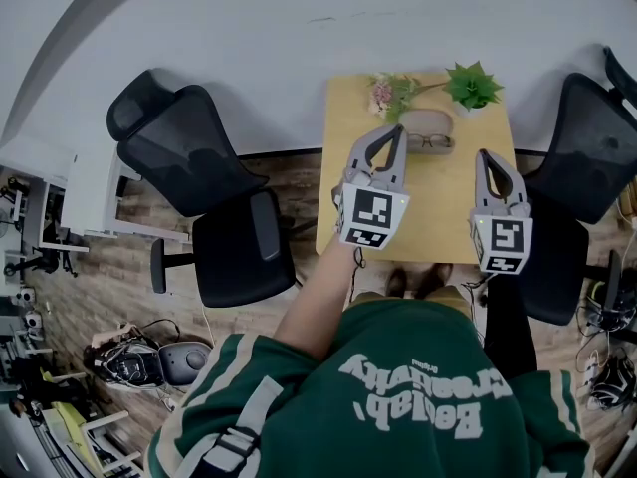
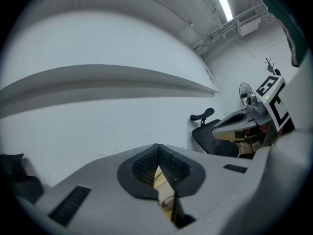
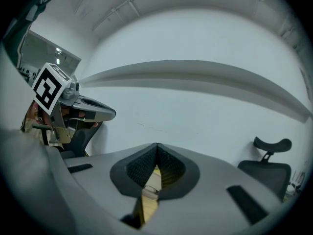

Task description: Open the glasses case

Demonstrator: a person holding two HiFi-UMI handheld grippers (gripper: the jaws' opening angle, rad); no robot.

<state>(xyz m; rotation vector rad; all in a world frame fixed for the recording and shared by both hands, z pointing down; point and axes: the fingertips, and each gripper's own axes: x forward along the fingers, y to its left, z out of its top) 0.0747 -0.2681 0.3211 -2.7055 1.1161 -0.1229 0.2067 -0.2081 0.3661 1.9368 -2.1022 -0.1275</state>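
Note:
On the small wooden table [image 1: 438, 217] lies a grey-beige glasses case [image 1: 426, 119] near the far edge, with a pair of dark-rimmed glasses [image 1: 432, 142] just in front of it. My left gripper [image 1: 399, 127] hovers at the case's left end with its jaws shut and empty; in its own view the tips [image 2: 157, 146] meet. My right gripper [image 1: 485, 153] hangs to the right of the glasses, apart from them, also shut and empty, its tips [image 3: 157, 145] closed. I cannot tell whether the case lid is open.
A green potted plant [image 1: 472, 86] and pink flowers [image 1: 383, 93] stand at the table's far edge behind the case. Black office chairs flank the table on the left [image 1: 214, 202] and right [image 1: 589, 147]. A white wall runs behind.

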